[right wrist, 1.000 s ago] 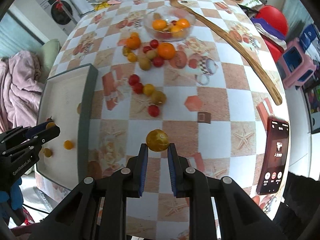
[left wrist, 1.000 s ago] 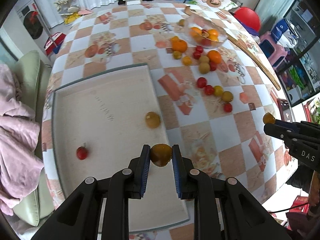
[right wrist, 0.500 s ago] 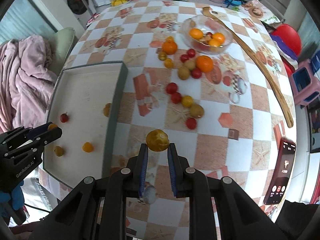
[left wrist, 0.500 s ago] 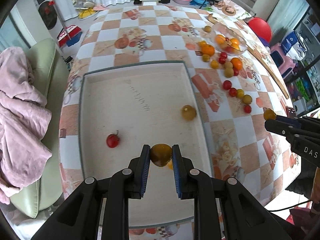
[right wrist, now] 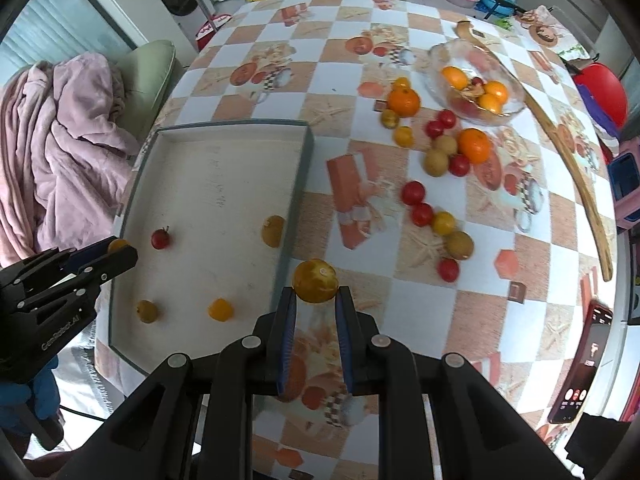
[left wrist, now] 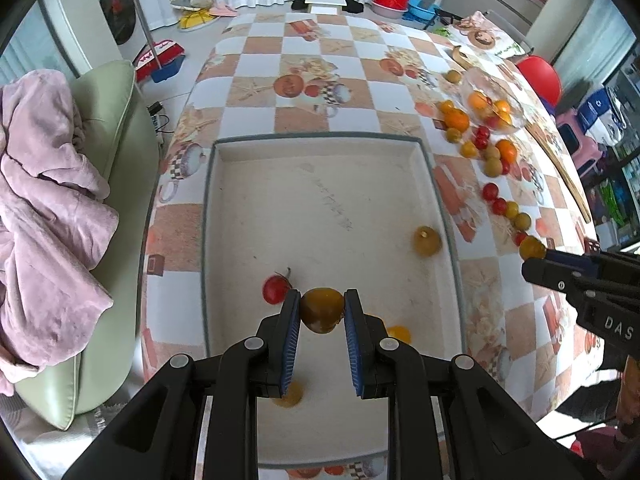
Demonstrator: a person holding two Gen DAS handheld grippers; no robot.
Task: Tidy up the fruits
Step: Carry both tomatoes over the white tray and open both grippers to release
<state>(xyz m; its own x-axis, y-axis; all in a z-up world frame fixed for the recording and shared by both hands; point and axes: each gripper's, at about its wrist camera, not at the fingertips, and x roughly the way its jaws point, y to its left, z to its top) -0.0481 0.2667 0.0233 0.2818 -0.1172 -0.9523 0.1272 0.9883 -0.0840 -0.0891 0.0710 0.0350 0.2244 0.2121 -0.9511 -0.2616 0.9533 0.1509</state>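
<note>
My left gripper [left wrist: 322, 308] is shut on a yellow-brown fruit [left wrist: 322, 311] and hangs over the near part of the white tray [left wrist: 328, 140]. A red cherry tomato [left wrist: 276, 289], a brownish fruit [left wrist: 427, 241] and two small orange-yellow fruits lie in the tray. My right gripper [right wrist: 316, 294] is shut on a yellow fruit [right wrist: 315, 281], just right of the tray's right wall [right wrist: 294, 208] above the tablecloth. Each gripper also shows at the edge of the other's view, the left gripper [right wrist: 120, 250] and the right gripper [left wrist: 536, 254].
Several loose tomatoes, oranges and brown fruits [right wrist: 436, 216] are scattered right of the tray. A glass bowl [right wrist: 476, 76] with oranges stands at the far right, beside a long wooden stick [right wrist: 576, 176]. A phone [right wrist: 580, 384] lies near the right edge. A green sofa with a pink blanket [left wrist: 48, 200] lies left.
Both grippers have moved left across the table, each keeping its fruit. The left one is now farther over the tray; the right one has reached the tray's right wall.
</note>
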